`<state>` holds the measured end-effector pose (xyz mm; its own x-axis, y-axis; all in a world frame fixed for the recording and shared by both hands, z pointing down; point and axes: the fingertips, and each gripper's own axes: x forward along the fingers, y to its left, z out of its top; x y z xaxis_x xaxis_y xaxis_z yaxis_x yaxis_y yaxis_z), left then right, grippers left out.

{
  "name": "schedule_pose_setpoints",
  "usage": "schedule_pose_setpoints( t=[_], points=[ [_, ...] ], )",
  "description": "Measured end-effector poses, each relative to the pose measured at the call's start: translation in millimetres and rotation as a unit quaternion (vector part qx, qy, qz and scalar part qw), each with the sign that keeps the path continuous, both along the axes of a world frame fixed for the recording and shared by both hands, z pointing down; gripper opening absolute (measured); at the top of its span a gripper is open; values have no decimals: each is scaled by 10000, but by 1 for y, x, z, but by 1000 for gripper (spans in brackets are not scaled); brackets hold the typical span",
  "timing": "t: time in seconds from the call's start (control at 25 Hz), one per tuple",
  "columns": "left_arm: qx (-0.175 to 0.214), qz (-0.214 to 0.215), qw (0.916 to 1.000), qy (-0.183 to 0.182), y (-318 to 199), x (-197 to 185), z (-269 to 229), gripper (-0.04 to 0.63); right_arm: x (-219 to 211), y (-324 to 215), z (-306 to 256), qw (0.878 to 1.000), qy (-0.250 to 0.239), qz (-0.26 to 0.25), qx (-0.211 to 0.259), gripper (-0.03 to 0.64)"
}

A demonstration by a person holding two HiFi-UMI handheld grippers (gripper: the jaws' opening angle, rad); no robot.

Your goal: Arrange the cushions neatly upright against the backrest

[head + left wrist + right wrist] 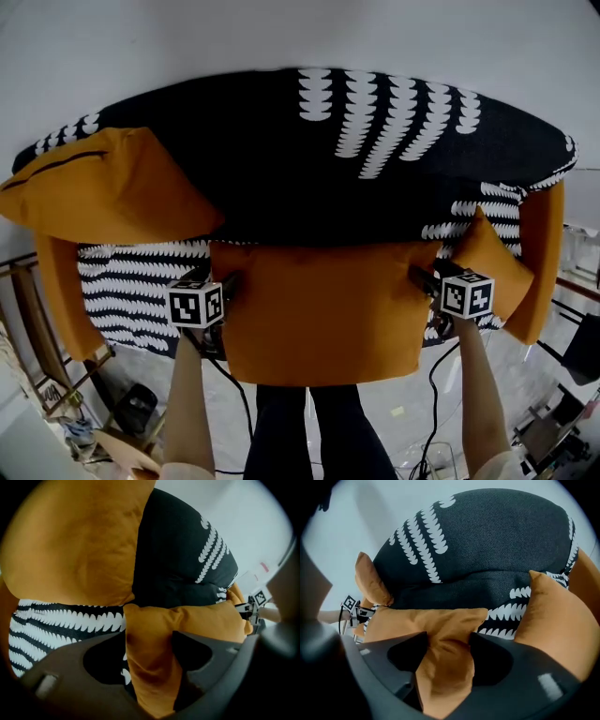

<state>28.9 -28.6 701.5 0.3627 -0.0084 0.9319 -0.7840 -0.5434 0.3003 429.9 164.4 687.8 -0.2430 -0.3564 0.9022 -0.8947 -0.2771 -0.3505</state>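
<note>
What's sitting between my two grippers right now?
The middle orange cushion spans the whole stretch from left gripper to right gripper, one end between each one's jaws. The head view shows it.

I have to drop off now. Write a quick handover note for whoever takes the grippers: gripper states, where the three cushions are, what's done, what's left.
Left gripper: jaws wide, the middle cushion has its left edge between them, not clamped.
Right gripper: pinching that cushion's right edge.
Middle cushion: held upright over the centre of the seat, in front of the backrest; can't tell if it leans on it.
Left cushion: tilted in the left corner.
Right cushion: tilted on a point in the right corner.
Done: nothing finished.
Left: settle the middle one, release, probably straighten both side cushions.
</note>
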Motion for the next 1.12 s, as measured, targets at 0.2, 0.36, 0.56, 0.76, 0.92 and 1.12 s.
schedule_pose_setpoints(
  t=[0.2, 0.36, 0.56, 0.76, 0.92, 1.12],
  points=[
    [-283, 310, 9991, 68, -1, 11, 5, 264, -4, -7, 3, 9998, -160, 97, 36, 250],
    [-321, 452, 9985, 32, 6, 20, 0, 196, -8, -5, -1, 9999, -116, -72, -31, 176],
    [-154, 543, 9984, 71, 14, 20, -19, 120, -16, 0, -15, 9987, 260, -415, -171, 106],
    [-21, 666, 9977, 88, 25, 20, -48, 97, -20, 10, -39, 9961, 679, -508, -226, 78],
    [44, 735, 9972, 153, 41, 18, -75, 88, -25, 26, -66, 9947, 821, -570, -222, 71],
    [184, 645, 9974, 258, 59, 8, -111, 83, -37, 40, -106, 9943, 964, -452, -39, 61]
  ],
)
